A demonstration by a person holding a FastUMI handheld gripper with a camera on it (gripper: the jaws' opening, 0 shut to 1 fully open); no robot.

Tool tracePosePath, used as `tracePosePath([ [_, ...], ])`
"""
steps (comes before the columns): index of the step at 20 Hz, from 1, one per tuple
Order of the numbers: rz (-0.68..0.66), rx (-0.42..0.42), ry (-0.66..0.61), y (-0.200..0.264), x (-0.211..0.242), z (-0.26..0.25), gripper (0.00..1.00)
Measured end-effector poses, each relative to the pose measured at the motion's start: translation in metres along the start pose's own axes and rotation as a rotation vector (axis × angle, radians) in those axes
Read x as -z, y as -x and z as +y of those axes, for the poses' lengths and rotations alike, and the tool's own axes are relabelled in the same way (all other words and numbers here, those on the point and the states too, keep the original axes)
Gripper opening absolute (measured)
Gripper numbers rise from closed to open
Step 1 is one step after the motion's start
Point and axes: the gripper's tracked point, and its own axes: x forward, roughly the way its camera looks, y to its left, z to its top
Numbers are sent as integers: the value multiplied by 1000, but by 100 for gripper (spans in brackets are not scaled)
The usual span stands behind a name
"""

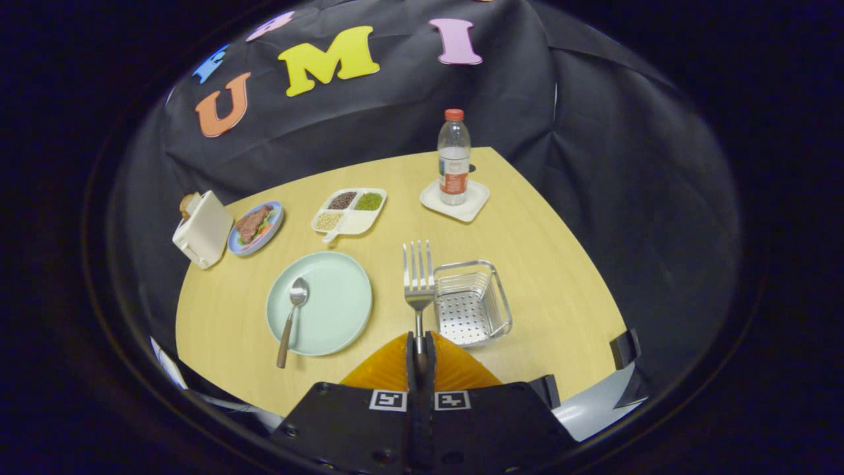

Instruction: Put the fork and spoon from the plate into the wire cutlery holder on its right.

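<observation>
Pale wooden tabletop: gripper clamps the silver metal fork by its handle, beside the wire cutlery holder. Carry rightward, lower tines-up. Wooden-handled spoon lies on the mint-green round plate.

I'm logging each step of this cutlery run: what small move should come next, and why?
Probably carry the fork right, over the wire cutlery holder. The gripper has its jaws shut on the handle, tines pointing ahead beside the holder's near wall, while the spoon waits on the plate.

plate: pale mint green
spoon: silver, brown handle
fork: silver
cutlery holder: shiny perforated metal
worktop: light wood grain
bottle: clear, red cap
</observation>
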Motion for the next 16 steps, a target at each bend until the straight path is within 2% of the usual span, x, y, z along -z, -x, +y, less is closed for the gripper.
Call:
tracePosePath([
  [7, 41, 9, -42, -12, 11, -29, 3],
  [8, 38, 6, -43, -12, 10, -29, 3],
  [9, 33, 1, -42, -11, 10, -29, 8],
  [12, -4, 0, -34, -8, 2, -28, 7],
  [14, -29, 10, -31, -1, -4, -28, 27],
  [16, -61, 7, -31, 2, -10, -23, 40],
])
